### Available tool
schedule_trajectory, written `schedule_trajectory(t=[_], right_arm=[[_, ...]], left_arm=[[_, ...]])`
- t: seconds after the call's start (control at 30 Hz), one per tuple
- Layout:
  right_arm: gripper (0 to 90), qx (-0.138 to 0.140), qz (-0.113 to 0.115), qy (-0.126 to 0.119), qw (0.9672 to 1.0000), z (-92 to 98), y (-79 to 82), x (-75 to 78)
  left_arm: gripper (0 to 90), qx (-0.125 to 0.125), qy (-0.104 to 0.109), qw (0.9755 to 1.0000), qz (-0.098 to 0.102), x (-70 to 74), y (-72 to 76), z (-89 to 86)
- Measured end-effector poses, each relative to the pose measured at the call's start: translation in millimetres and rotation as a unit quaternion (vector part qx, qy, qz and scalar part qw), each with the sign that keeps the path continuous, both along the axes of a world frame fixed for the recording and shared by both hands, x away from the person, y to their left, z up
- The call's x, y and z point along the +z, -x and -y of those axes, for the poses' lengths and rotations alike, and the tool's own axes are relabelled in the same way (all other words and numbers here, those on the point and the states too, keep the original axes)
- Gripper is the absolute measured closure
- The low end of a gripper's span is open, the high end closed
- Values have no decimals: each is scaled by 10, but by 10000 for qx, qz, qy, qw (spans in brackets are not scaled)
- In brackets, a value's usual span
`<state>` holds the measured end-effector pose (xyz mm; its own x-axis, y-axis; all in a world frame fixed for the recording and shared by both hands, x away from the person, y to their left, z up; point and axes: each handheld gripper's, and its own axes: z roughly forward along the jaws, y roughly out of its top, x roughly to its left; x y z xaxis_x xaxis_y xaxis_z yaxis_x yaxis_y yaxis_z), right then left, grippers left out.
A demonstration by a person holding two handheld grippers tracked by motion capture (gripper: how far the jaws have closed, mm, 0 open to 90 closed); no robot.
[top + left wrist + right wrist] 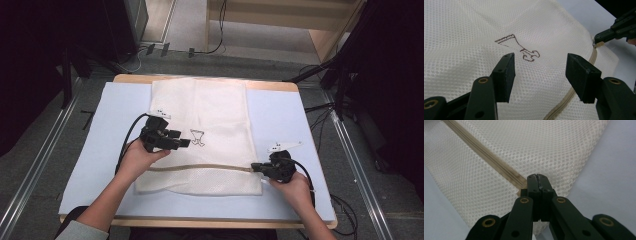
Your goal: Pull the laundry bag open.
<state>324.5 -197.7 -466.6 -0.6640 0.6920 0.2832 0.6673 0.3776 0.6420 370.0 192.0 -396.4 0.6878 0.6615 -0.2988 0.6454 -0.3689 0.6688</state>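
A white mesh laundry bag (200,135) lies flat in the middle of the high view, on a pale blue-white mat (280,120) that covers a wooden table (270,86); a strip of the wood shows along the mat's far edge at the top and along its near edge at the bottom. A beige zipper (210,167) runs across the bag's lower part, and a small dark printed mark (198,137) sits near the bag's centre.

The left gripper (181,143), left of centre in the high view, hovers over the bag beside the printed mark; in the left gripper view its jaws stand wide apart with nothing between them, only mesh below. The right gripper (255,167), at the lower right of the bag, has its jaws pressed together at the zipper's end on the bag's right edge; in the right gripper view the closed tips (539,180) pinch right where the zipper tape stops.

Around the table the floor is grey carpet (45,150). Metal rails (350,150) run along both sides of the frame. Black cables (220,30) trail across the floor at the top, and a light wooden cabinet (310,20) stands in the upper right. The upper corners are dark.
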Motion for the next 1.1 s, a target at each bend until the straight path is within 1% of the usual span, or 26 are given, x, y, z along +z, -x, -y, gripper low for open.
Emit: schedule_trajectory(t=[0.1, 0.23, 0.27, 0.37, 0.4, 0.43, 0.57, 0.6, 0.63, 0.67, 0.8, 0.83, 0.87, 0.9, 0.93, 0.97, 1.0, 1.03, 1.1], right_arm=[[900, 40, 34, -10, 10000, -35, 9, 18], [900, 96, 206, -33, 9997, -84, 30, 60], [900, 93, 234, -3, 9997, -87, 38, 67], [900, 109, 318, 103, 9994, -75, 51, 67], [900, 75, 297, 119, 9995, -67, 56, 65], [900, 87, 333, 135, 9993, -56, 54, 56], [900, 26, 335, 178, 9993, -23, 58, 41], [900, 14, 355, 178, 9992, -10, 58, 34], [900, -14, 325, 161, 9993, 9, 58, 19], [900, -45, 304, 175, 9994, 16, 57, 11], [900, -1, 302, 119, 9995, 26, 48, -24], [900, -1, 302, 119, 9995, 26, 48, -24], [900, 8, 340, 131, 9993, 19, 50, -37], [900, 8, 340, 131, 9993, 19, 50, -37], [900, 80, 396, 162, 9991, 8, 47, -64], [900, 80, 396, 162, 9991, 8, 47, -64], [900, 124, 439, 128, 9989, 5, 44, -85], [900, 122, 435, 110, 9989, 11, 38, -92], [900, 104, 385, 44, 9992, 26, 32, -101]], left_arm=[[420, -23, -12, 10000, 7, 0, 6, 27], [433, -122, -9, 9999, 8, 5, 36, 113], [435, -178, -8, 9998, 15, 5, 43, 135], [442, -235, 5, 9997, 5, 5, 59, 190], [446, -282, 22, 9996, 13, 7, 70, 243], [449, -321, 27, 9995, 22, 9, 74, 268], [459, -393, 59, 9992, 23, 12, 95, 351], [473, -448, 73, 9990, 12, 10, 102, 379], [506, -555, 87, 9984, 29, 7, 122, 441], [531, -597, 71, 9982, 42, 6, 132, 470], [558, -696, 104, 9975, 24, -11, 160, 584], [563, -696, 104, 9975, 24, -11, 160, 584], [573, -749, 112, 9971, 5, -21, 171, 624], [584, -749, 112, 9971, 5, -21, 171, 624], [590, -761, 137, 9970, -7, -32, 182, 658], [590, -773, 131, 9969, -20, -40, 191, 687], [623, -843, 183, 9962, -60, -57, 204, 743], [628, -843, 183, 9962, -60, -57, 204, 743], [638, -894, 232, 9957, -117, -79, 212, 822]])
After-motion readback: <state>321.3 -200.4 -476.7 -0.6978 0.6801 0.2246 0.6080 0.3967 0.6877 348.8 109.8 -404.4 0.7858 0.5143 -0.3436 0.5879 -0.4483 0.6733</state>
